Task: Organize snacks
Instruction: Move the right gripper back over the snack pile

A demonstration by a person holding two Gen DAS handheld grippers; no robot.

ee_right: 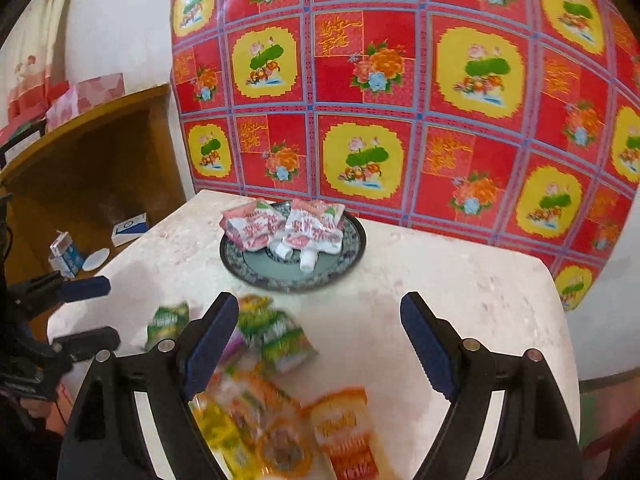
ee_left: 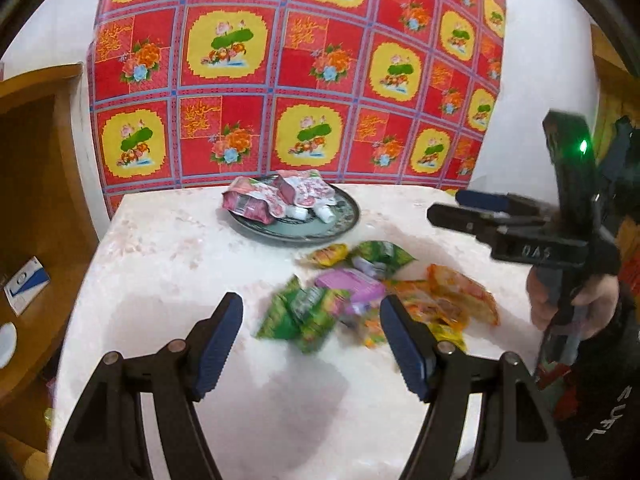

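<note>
Both the left tool point(ee_left: 310, 344) and the right tool point(ee_right: 320, 346) hang released over the loose, crinkly foil snack packets point(ee_left: 360, 292) at centre frame on the pale tabletop point(ee_left: 180, 248), which look light, soft and slippery, best pinched at a flat sealed edge.

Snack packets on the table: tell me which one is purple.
The purple packet in the middle of the loose pile; its neighbours are green, yellow or orange.

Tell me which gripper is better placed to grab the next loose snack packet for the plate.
Probably the left gripper: its open jaws already frame the green packet lying loose on the table. The right gripper is open too, but only bare table shows between its fingers.
</note>
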